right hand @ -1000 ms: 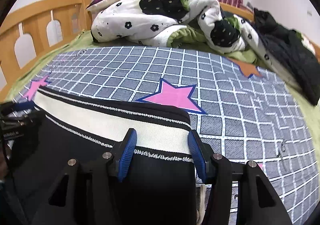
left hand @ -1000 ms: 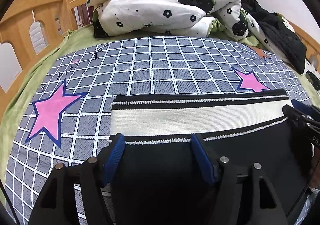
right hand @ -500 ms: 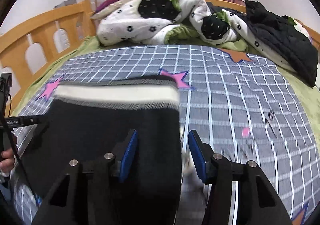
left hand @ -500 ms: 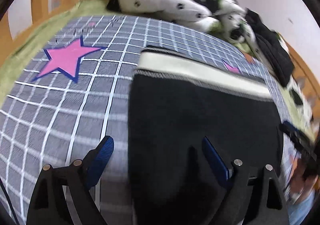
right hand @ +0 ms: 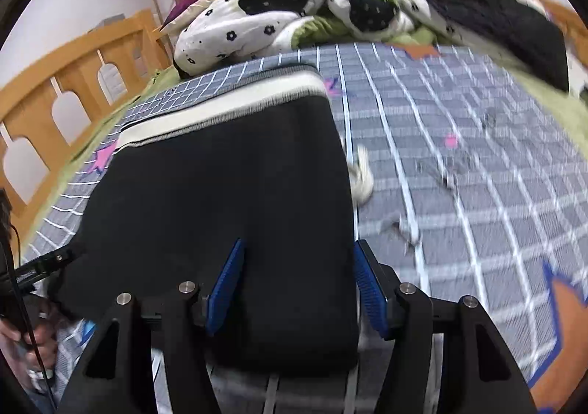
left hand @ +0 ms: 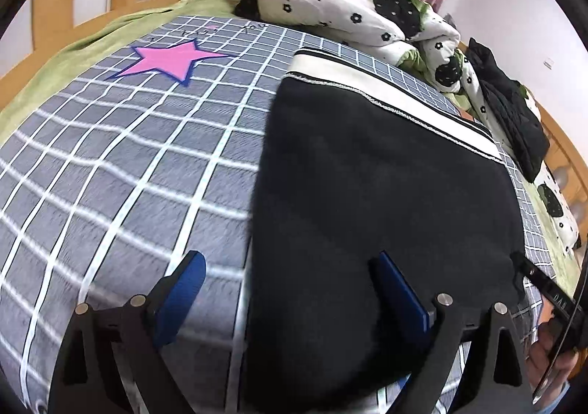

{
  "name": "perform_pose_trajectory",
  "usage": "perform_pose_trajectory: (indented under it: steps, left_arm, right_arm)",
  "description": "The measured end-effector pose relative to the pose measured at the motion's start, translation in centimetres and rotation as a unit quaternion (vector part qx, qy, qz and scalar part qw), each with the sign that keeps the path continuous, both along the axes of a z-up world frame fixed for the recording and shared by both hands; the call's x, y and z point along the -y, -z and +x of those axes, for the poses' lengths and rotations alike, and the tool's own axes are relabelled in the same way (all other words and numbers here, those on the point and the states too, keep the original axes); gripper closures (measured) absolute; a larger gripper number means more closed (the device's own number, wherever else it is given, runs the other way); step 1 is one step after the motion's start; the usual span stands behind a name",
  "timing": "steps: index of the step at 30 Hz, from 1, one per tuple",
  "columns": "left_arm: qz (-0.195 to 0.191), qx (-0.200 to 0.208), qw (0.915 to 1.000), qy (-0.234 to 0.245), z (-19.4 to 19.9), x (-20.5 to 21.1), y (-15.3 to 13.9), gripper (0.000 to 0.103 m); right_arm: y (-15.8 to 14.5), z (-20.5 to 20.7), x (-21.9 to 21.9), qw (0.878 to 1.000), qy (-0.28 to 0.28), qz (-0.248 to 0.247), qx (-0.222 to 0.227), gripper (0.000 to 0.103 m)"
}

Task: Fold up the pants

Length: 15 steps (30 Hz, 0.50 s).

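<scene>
Over grey grid-check bedspread (left hand: 110,175), both left gripper (left hand: 290,289) and right gripper (right hand: 296,285) spread wide, straddling folded black fleece pants (left hand: 367,193), probably lining up next fold.

Soft, even indoor light fills both views, with no hard glare. The black pants (left hand: 386,186) read as a nearly featureless dark mass, showing only faint shading on their surface. Fisheye distortion bows the grid blanket (left hand: 121,164) strongly and leaves black vignette corners. The left wrist view is mostly sharp, with slight smearing of the grid lines low on the left. The right wrist view is motion-blurred, worst across the blanket's right side (right hand: 477,164) and the bedding (right hand: 294,17) beyond.
</scene>
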<state>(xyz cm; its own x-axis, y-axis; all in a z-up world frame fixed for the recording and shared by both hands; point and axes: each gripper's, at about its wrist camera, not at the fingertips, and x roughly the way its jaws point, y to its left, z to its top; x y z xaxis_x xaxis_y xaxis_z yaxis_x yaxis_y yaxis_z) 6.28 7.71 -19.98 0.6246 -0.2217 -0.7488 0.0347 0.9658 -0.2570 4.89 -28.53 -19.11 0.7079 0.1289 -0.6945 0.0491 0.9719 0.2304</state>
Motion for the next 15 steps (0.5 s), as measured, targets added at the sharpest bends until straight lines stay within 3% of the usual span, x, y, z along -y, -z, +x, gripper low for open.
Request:
perform_pose_trajectory:
  steps: [4,7,10,15]
  left_arm:
    - [0.009,-0.006,0.9999,-0.006,-1.1,-0.2,-0.6,0.009]
    - [0.042,-0.002,0.9991,-0.009,-2.3,0.3,-1.9,0.009]
    - [0.081,0.034,0.9961,-0.013,-4.1,1.2,-4.9,0.009]
    - [0.094,0.051,0.9943,-0.002,-7.1,2.1,-10.3,0.009]
  right_arm:
    - [0.0,-1.6,-0.2,1.0,0.006,-0.019,-0.007,0.044]
    - [-0.4,-2.2,-0.4,0.999,0.014,-0.039,-0.018,0.044]
    - [-1.4,-2.9,-0.3,0.998,0.02,-0.043,-0.031,0.049]
    - [-5.6,-5.1,-0.4,0.998,0.036,-0.057,-0.018,0.048]
